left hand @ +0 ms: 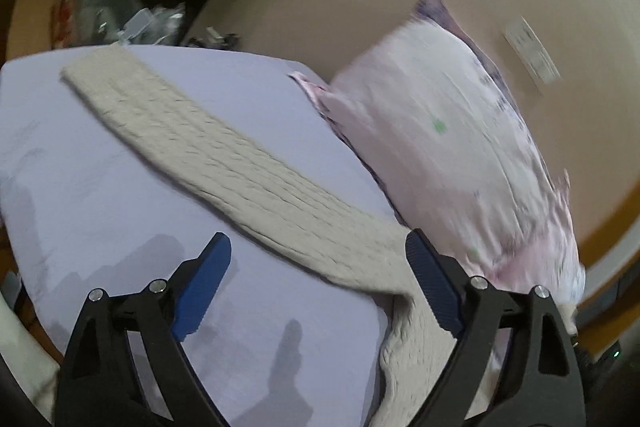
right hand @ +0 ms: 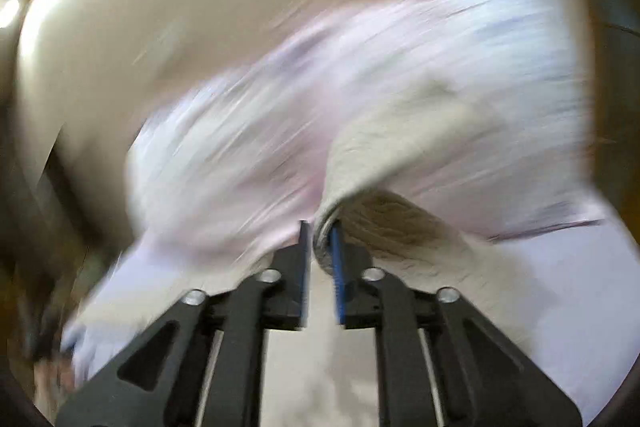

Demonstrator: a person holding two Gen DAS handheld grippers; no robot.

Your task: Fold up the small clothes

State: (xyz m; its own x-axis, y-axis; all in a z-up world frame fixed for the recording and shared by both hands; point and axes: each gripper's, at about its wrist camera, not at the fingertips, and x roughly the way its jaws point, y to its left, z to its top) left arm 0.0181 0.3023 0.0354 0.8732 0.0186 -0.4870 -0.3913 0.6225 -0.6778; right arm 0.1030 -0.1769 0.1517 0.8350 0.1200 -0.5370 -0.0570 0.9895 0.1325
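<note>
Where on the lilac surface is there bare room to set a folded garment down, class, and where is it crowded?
Free: the lilac cloth surface left of the long cream ribbed-knit garment, down toward the open left gripper. Crowded: the right edge, where the pale pink printed fabric lies bunched against the knit, whose end the right gripper pinches.

The right wrist view is heavily motion-smeared — the pale pink printed pillow (right hand: 360, 99) shows only as streaks, and its pattern cannot be read. The cream cable-knit garment (right hand: 400, 227) runs out of frame at the bottom edge, so its full shape is not visible. Between the right gripper (right hand: 320, 227) fingers, the pinched fabric edge is probably folded, though blur prevents confirmation.

In the left wrist view, the knit's near end is hidden behind the black-and-blue left gripper (left hand: 318, 253). Dim clutter (left hand: 132, 15) beyond the lavender bedsheet (left hand: 100, 187) is unidentifiable — too dark and blurred.
</note>
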